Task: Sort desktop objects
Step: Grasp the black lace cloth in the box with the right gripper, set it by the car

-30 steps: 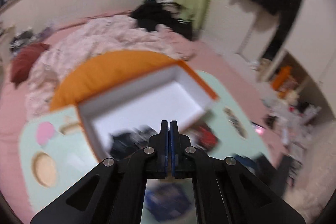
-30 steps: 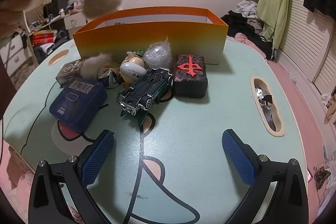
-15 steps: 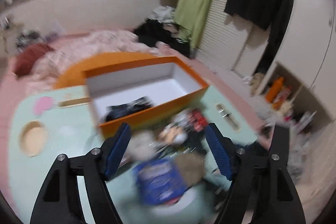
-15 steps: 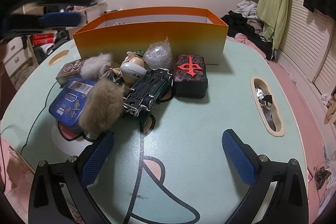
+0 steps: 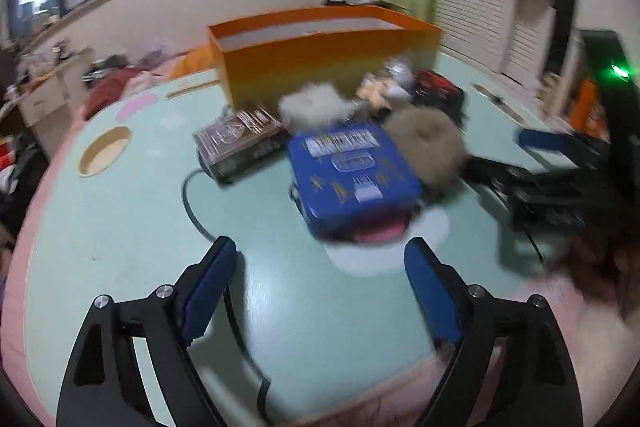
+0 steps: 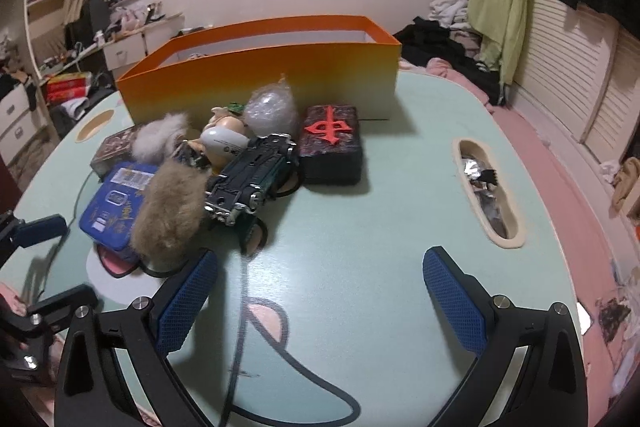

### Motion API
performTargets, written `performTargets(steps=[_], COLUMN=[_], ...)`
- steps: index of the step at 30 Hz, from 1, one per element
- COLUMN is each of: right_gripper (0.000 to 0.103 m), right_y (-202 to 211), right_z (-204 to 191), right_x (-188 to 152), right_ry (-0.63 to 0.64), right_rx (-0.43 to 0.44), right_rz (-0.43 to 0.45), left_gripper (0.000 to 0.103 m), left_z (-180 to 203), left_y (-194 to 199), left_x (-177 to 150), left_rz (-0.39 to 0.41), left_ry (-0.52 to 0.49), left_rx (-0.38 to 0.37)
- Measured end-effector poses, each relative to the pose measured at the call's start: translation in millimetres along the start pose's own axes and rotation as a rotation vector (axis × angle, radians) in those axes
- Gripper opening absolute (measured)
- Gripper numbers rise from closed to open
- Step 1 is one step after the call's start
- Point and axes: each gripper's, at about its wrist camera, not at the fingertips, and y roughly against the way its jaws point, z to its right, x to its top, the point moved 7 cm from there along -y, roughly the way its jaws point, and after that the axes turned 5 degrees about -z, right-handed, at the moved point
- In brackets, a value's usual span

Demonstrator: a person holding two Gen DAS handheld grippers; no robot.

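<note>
Ahead of your fingers, the things to sort sat in one cluster on the pale green table (image 6: 360, 227), pressed against the near wall of a single orange box (image 6: 264, 75). You had two fur puffs there: a brownish one (image 6: 168, 211) lying half over the one blue tin (image 6: 114, 205), and a paler grey one (image 6: 160, 137) further out. Beside them lay one toy car (image 6: 252, 179) turned wheels-up, one dark block with a red character (image 6: 332, 147), one brown patterned box (image 5: 240, 139), one clear crumpled bag (image 6: 270, 111) and one small figurine (image 6: 224, 135), partly hidden behind the car and puffs.

Your left gripper (image 5: 320, 291) had just been opening; its jaws stood wide with nothing between them, only bare table, and the blue tin lay just beyond the fingertips. That view was motion-blurred, so the far items smeared together and the tin's print could not be read. Your right gripper (image 6: 320, 303) was spread wide too, empty, with the cluster ahead and toward its left finger, the brown puff just past that finger's tip. What lay inside the box was hidden by its wall. A slot (image 6: 488, 187) in the table, beyond the right finger, held foil scraps I could not make out.
</note>
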Motion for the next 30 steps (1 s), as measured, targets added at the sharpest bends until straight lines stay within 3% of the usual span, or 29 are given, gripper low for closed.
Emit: performTargets(steps=[4,6,8,9,11,13,14,16,19,23,26,27,28,30], right_gripper=[0.097,0.087,0.082,0.082,0.081,0.074,0.072,0.072,0.073,0.073,0.072,0.071,0.057,0.044], right_y=[11,27,48,59,65,51,36,6,-36,-93,-120,-120,-119,-114], right_z=[21,26,22,16,-4,-37,-59,-86,-100,-107,-117,-119,-119,-119], right_x=[-3,7,35,57,95,132,151,171,182,174,155,156,157,157], right_ry=[-0.008,-0.026,-0.069,-0.086,-0.080,-0.033,-0.005,0.013,0.062,0.000,0.020,0.039,0.064,0.057], right_rx=[-0.124,-0.111,-0.007,0.086,0.238,0.376,0.446,0.504,0.374,0.361,0.346,0.329,0.288,0.275], right_rz=[0.005,0.038,0.091,0.115,0.089,-0.031,-0.136,-0.293,-0.444,-0.673,-0.784,-0.753,-0.735,-0.709], left_gripper=[0.100,0.103,0.103,0.103,0.103,0.103,0.103,0.103,0.103,0.103,0.103,0.103,0.103,0.103], left_z=[-5,-11,-14,-14,-14,-17,-19,-20,-25,-19,-16,-16,-15,-14], left_y=[-16,-21,-25,-27,-26,-24,-23,-24,-20,-11,-6,-5,-4,-3], left_x=[4,3,3,2,2,1,0,-1,3,6,4,4,3,4], left_rz=[0.009,0.026,0.030,0.032,0.037,0.039,0.040,0.044,0.047,0.052,0.055,0.057,0.059,0.061], left_ry=[0.028,0.051,0.061,0.059,0.059,0.061,0.061,0.061,0.062,0.059,0.055,0.054,0.053,0.055], left_rx=[0.015,0.030,0.039,0.040,0.040,0.039,0.039,0.039,0.037,0.040,0.037,0.035,0.035,0.034])
